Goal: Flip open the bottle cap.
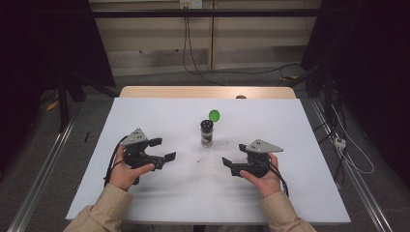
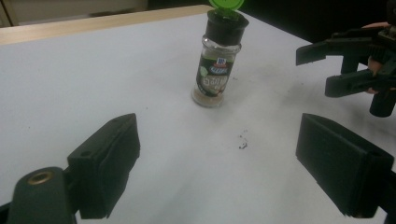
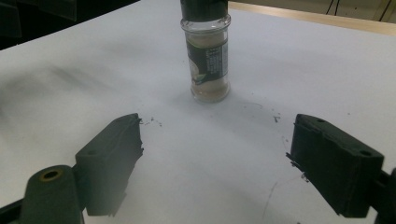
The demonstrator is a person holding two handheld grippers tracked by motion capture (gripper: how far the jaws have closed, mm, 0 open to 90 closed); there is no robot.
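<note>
Spice jar [image 1: 207,133] upright at frame centre, green lid [image 1: 214,115] flipped open — ready for handling. Left gripper [image 1: 163,150] and right gripper [image 1: 232,163] flank it, jaws wide, empty — well apart from jar.

one spice jar [image 1: 207,133], two grippers, one table [image 1: 145,193]

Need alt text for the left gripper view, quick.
A small glass spice jar stands upright on the white table, its green flip lid open, ahead of the left claw, whose jaws are wide apart and empty. The right claw is at the far right, also open.
</note>
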